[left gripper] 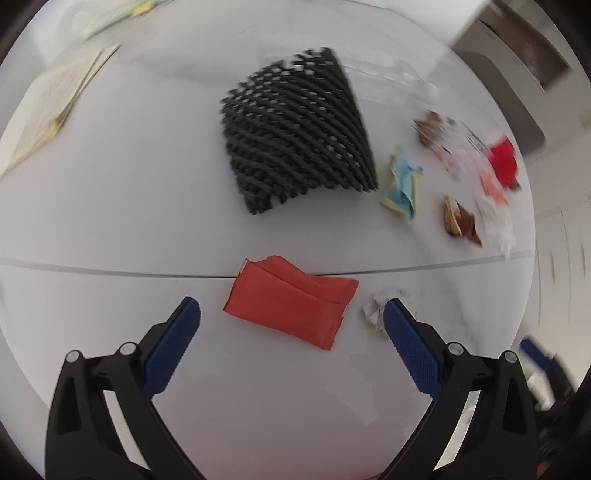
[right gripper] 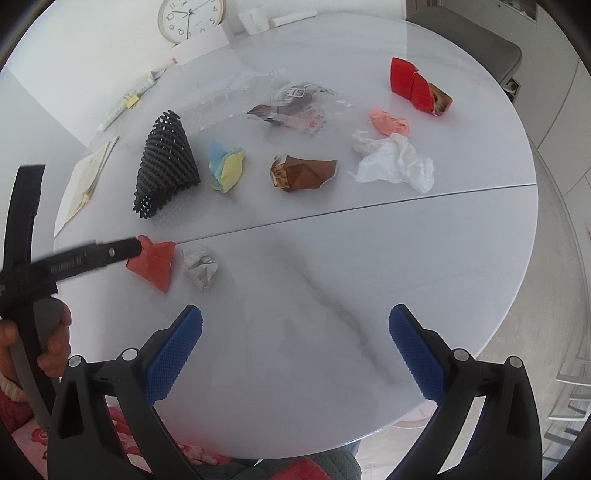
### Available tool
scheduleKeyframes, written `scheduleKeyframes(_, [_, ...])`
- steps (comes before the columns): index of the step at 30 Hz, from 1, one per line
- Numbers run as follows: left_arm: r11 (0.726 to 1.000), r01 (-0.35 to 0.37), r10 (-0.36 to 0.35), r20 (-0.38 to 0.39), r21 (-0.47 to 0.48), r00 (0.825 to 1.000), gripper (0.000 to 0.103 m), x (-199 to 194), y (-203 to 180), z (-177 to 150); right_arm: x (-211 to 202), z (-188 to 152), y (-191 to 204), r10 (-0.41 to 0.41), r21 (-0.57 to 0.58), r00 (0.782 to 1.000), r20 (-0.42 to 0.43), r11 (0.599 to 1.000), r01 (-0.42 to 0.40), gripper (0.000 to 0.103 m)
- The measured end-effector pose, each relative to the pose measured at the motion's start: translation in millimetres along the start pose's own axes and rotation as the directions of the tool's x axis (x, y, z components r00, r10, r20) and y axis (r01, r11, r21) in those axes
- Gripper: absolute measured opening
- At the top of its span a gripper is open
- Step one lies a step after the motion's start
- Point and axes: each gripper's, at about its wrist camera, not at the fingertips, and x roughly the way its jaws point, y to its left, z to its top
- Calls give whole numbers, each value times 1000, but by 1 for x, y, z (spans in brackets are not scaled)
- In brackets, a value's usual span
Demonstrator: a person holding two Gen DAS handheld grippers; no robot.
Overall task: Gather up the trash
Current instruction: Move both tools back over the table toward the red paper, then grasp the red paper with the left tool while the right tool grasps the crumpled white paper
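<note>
Left wrist view: the left gripper (left gripper: 291,314) is hovering over the white marble-look round table (left gripper: 110,206) with its blue-padded jaws spread wide, grasping nothing. A flattened orange-red paper packet (left gripper: 291,306) is lying just ahead between the fingers, straddling the table's centre seam. A small crumpled grey-white paper ball (left gripper: 373,310) is sitting just beside the right finger. Beyond the seam, a black woven mesh basket (left gripper: 299,129) is lying tipped on its side. To its right: a crumpled blue-and-yellow paper (left gripper: 402,184), a brown folded wrapper (left gripper: 460,221), and a bright red folded paper (left gripper: 504,158), blurred, toward the table's far right edge.

Right wrist view: the right gripper (right gripper: 295,332) is hanging released and empty over the near half of the table, well apart from the trash. A hand (right gripper: 55,339) is holding the left gripper at the left edge, its finger over the orange-red packet. Past the seam are lying a crumpled white tissue (right gripper: 395,162), a crumpled pink paper (right gripper: 389,123), and a clear plastic printed bag (right gripper: 295,107). A cream round wall clock (right gripper: 190,16) is leaning at the far edge.
</note>
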Motion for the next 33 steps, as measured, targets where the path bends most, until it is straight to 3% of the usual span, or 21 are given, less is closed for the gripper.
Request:
scheduleKeyframes(5, [965, 39, -62, -78, -259, 995, 95, 9, 3, 13, 5, 8, 0, 24, -42, 1000, -13, 999, -24, 100])
scheduleKeyframes(9, [937, 7, -53, -123, -348, 991, 83, 22, -5, 17, 7, 17, 2, 41, -86, 999, -3, 995, -41, 100])
scheduleKeyframes(18, [916, -36, -35, -168, -400, 985, 55, 39, -11, 14, 17, 29, 8, 103, -161, 995, -13, 982, -104, 100])
scheduleKeyframes(28, [911, 44, -112, -144, -409, 983, 49, 31, 12, 12, 36, 38, 44, 171, -299, 983, -62, 937, -181, 98])
scheduleKeyframes(33, [914, 82, -148, -136, -398, 980, 47, 27, 20, 13, 46, 42, 54, 194, -310, 977, -89, 927, -212, 98])
